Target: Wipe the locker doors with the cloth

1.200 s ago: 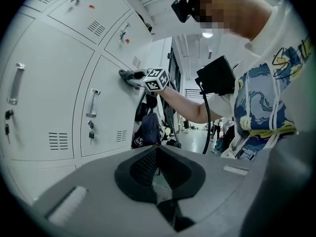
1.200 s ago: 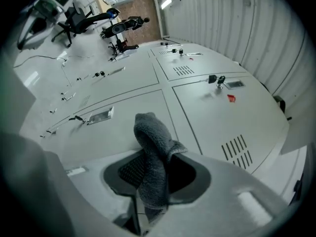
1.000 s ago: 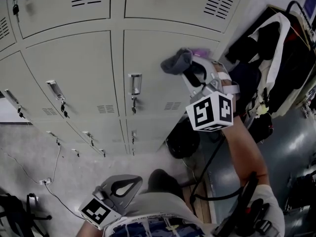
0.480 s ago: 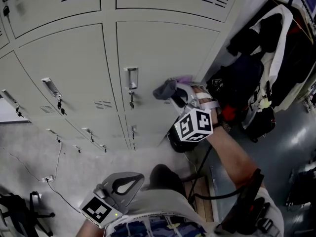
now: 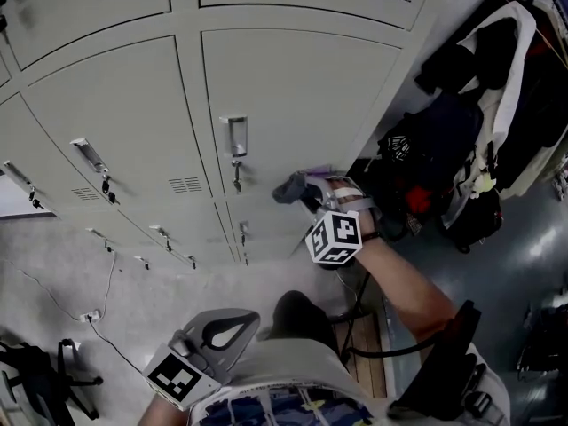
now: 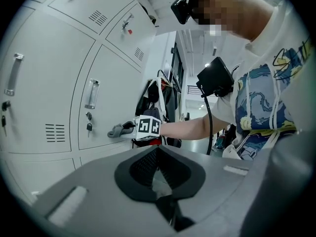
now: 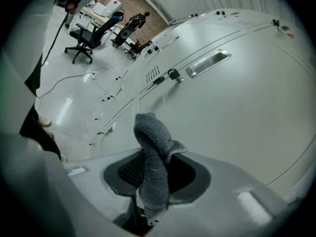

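Grey locker bank fills wall; bags (image 5: 426,149) hang at right. Right gripper (image 7: 150,184) clenched on cloth (image 7: 154,147), 2 jaws pinching its lower fold, loose top flopping toward locker door (image 5: 284,96). Head view: cloth low on door, right of handle (image 5: 233,137), near door's right edge; contact unclear. Left gripper (image 6: 159,174) idle by torso, jaws closed together on nothing. To wipe well: press cloth pad, not jaw tips, flat onto panel; overlap strokes; steer round handle and key (image 5: 236,183); grip firmly against slip.
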A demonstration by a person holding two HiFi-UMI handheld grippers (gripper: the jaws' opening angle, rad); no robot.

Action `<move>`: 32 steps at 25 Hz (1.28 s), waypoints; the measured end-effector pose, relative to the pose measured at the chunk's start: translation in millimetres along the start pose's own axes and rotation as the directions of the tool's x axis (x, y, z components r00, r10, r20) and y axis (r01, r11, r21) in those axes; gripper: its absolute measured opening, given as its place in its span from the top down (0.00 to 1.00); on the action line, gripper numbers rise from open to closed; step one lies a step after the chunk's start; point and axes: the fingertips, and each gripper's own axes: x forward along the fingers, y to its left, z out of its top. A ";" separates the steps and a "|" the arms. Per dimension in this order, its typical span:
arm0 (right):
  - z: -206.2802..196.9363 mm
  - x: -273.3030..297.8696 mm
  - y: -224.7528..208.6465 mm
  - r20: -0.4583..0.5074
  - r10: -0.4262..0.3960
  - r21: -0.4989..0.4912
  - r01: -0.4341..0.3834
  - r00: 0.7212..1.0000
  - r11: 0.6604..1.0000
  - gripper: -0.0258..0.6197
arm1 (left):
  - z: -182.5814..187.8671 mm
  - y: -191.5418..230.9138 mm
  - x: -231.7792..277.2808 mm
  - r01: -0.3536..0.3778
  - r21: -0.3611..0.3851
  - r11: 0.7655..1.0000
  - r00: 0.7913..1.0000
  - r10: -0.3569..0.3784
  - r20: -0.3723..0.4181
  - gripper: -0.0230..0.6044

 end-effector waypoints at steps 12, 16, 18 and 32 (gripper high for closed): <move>-24.6 31.7 52.8 -0.040 0.159 0.037 -0.157 0.986 0.987 0.78 | 2.6 -2.4 0.5 -0.011 0.005 1.000 1.000 0.011 -0.010 0.96; -11.8 15.6 37.6 -0.029 0.163 0.042 -0.161 0.986 0.986 0.78 | 3.2 -3.4 -4.2 -0.014 0.016 1.000 1.000 0.014 0.000 0.96; 4.0 -4.2 15.7 -0.009 0.132 0.034 -0.131 0.991 0.991 0.78 | 3.3 -3.6 -8.0 -0.018 0.014 1.000 1.000 0.018 0.004 0.96; 130.0 -158.3 -219.9 0.178 -0.344 -0.037 0.356 0.922 0.934 0.78 | 10.8 -9.6 -24.1 -0.001 0.040 0.999 0.999 -0.001 0.042 0.96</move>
